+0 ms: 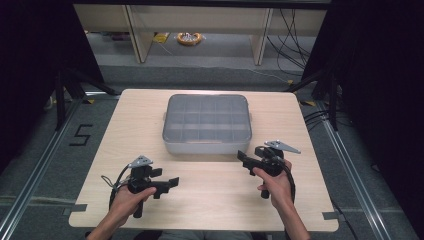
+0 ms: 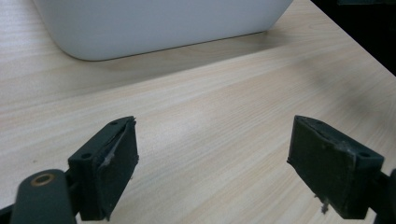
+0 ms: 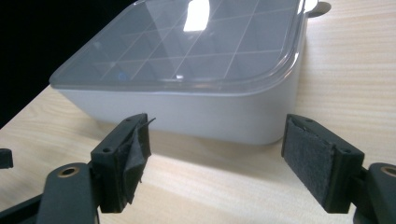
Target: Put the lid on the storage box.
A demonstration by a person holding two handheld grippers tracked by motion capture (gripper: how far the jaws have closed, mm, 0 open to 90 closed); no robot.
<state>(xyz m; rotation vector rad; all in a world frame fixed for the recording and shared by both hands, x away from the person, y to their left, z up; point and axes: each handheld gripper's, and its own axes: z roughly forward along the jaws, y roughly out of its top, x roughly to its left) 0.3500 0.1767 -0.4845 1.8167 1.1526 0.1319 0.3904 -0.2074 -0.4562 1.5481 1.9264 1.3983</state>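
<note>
Both forearms are bare, with no sleeve in sight. The left gripper (image 1: 170, 183) and right gripper (image 1: 243, 158) are black, each topped by a grey three-cornered plate and trailing a black cable. Their jaws are blocky, with small screw holes, brass-ringed pivots and frayed dark pads (image 3: 308, 158).

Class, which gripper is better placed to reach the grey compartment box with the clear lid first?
Probably the right gripper: its open jaws sit close to the grey compartment box, facing it. The left gripper hangs farther back.
</note>
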